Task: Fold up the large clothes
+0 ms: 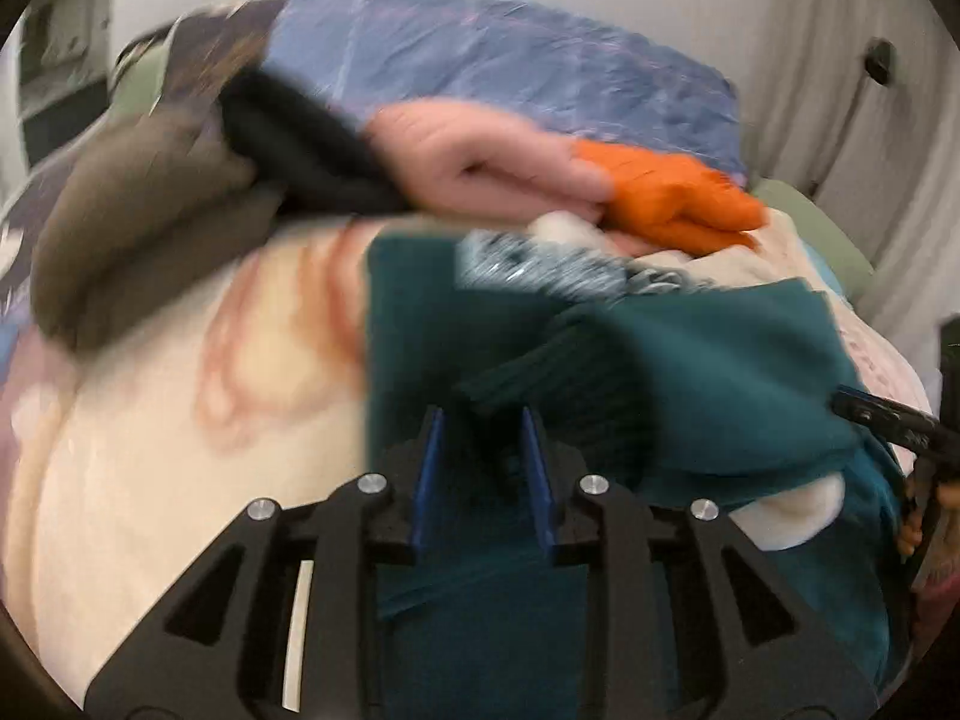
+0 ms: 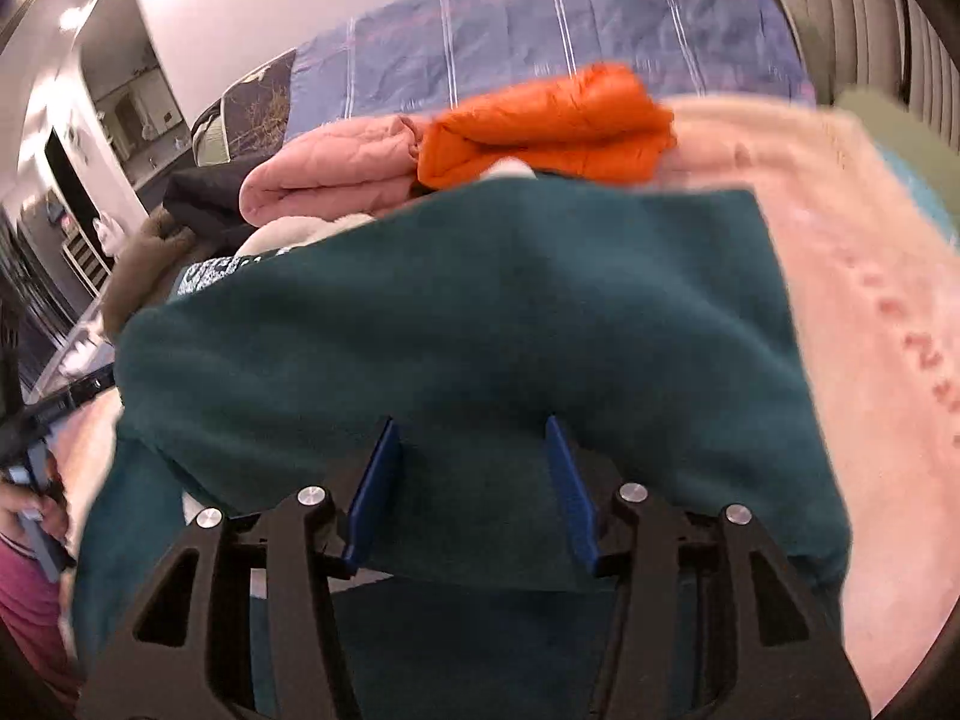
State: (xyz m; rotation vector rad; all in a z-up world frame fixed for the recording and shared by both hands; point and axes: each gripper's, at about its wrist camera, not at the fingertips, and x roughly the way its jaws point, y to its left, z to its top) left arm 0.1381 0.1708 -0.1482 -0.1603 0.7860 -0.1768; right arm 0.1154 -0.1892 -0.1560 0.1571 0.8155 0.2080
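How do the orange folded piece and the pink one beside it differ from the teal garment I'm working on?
The orange piece and pink piece are puffy, quilted and already folded into compact bundles. The teal garment is flat fleece-like fabric, spread wide and much larger in view. The bundles lie farther back, untouched; the teal garment lies under both claws, the left claw and the right claw. All three rest on the same cream-pink blanket.

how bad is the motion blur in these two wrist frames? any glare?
Left wrist: heavy smear across the pink quilt and brown garment; the left tongs stay sharp. Right wrist: milder blur, the teal sweatshirt edges soft, the orange jacket smeared; ceiling lights blow out top left. Both show fisheye bending.
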